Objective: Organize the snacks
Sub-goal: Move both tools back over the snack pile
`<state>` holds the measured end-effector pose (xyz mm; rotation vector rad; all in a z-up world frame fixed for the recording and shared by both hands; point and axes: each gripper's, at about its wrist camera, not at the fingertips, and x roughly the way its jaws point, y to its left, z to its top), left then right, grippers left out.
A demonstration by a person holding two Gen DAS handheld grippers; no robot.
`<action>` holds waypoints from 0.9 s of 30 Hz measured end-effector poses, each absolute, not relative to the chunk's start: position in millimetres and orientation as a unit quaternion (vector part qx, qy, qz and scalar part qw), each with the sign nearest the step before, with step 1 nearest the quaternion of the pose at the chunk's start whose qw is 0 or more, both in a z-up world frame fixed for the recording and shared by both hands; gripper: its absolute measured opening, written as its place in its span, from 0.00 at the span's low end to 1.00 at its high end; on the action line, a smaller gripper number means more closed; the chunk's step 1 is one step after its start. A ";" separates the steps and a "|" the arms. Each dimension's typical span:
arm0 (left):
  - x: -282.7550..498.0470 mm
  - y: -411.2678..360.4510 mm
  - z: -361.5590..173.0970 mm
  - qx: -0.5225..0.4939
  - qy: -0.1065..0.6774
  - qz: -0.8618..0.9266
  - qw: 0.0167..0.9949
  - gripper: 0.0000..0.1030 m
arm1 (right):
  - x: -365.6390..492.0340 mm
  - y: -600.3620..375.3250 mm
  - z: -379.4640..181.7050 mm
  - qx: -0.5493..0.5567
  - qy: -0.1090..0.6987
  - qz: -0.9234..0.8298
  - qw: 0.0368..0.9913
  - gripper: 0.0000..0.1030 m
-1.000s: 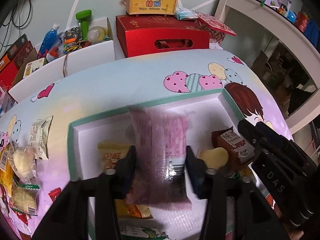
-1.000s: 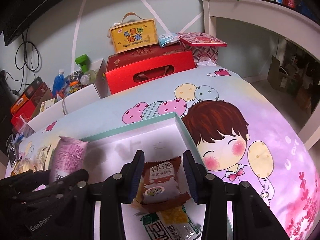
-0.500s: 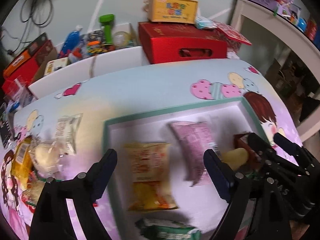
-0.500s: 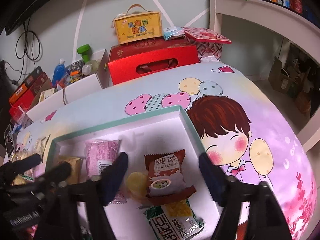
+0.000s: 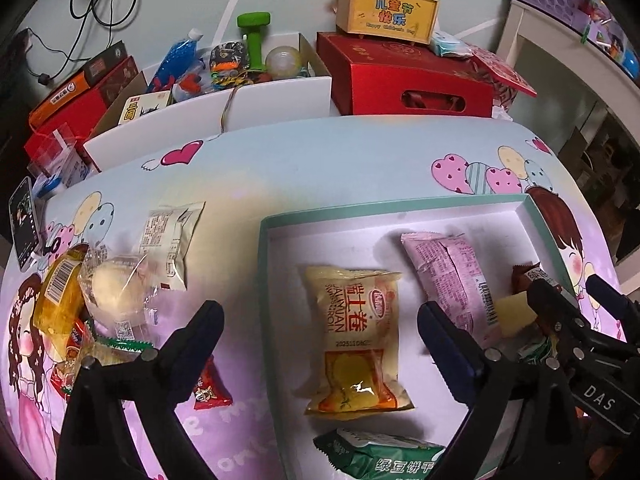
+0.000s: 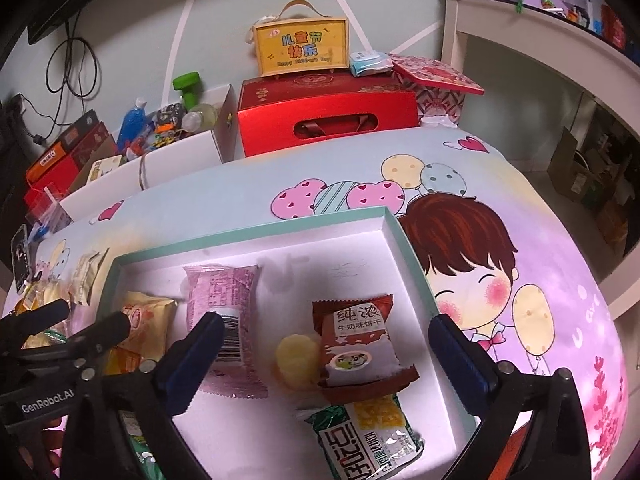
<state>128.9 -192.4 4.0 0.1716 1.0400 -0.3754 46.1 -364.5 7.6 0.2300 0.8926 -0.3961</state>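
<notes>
A white tray with a green rim lies on the cartoon tablecloth. In it lie a pink packet, a yellow roll packet, a brown biscuit packet, a pale yellow sweet and a green packet. My left gripper hangs over the tray's left rim, jaws opening and gripping nothing. My right gripper hovers above the brown packet, jaws opening and clear of it. Loose snacks are piled left of the tray.
A red gift box with a yellow handled box on top stands behind the table. Beside it is a white box of toys. A phone lies at the left edge. A white shelf rises at the right.
Both grippers went from shut to wide open. The left one let the pink packet drop into the tray and moved left. The right one let go of the brown packet.
</notes>
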 end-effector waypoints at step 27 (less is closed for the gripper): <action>104.6 -84.5 38.6 0.043 0.443 -0.147 0.883 0.95 | 48.9 -310.4 29.9 0.042 0.416 -0.158 0.895 1.00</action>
